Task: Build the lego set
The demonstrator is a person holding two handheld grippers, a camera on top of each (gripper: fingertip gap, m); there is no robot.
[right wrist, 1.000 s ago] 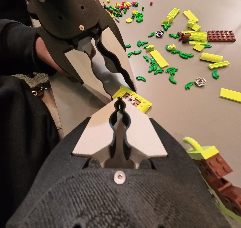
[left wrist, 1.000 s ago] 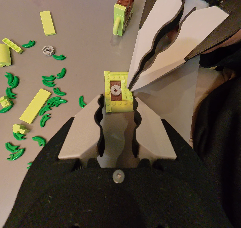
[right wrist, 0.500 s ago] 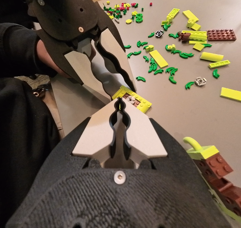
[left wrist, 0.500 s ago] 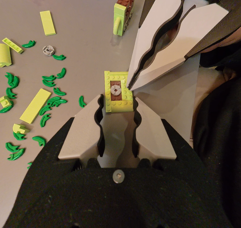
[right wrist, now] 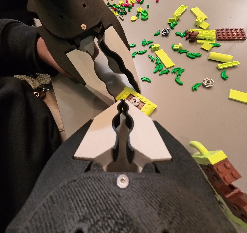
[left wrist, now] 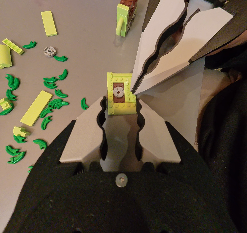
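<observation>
A small lime assembly (left wrist: 122, 108) with a brown centre and a grey round plate (left wrist: 118, 91) lies flat on the grey table near its edge. My left gripper (left wrist: 121, 101) straddles its near end, with one finger close against each side. It also shows in the right wrist view (right wrist: 127, 95). My right gripper (right wrist: 122, 101) is shut. Its tips rest on the right edge of the assembly (right wrist: 147, 106), as the left wrist view (left wrist: 133, 91) shows. I cannot tell whether a small piece sits between its tips.
A brown and lime build with a curved hook (left wrist: 125, 13) stands further out and also shows in the right wrist view (right wrist: 220, 173). Green leaf pieces (left wrist: 53, 103), lime tiles (left wrist: 36, 107), a grey round piece (left wrist: 50, 51) and a brown plate (right wrist: 231, 33) are scattered about. The table edge (left wrist: 200, 93) is near. My two grippers' fingertips are within a few centimetres of each other.
Almost nothing has changed. Both grippers stay on the assembly, and the views shift only slightly.
</observation>
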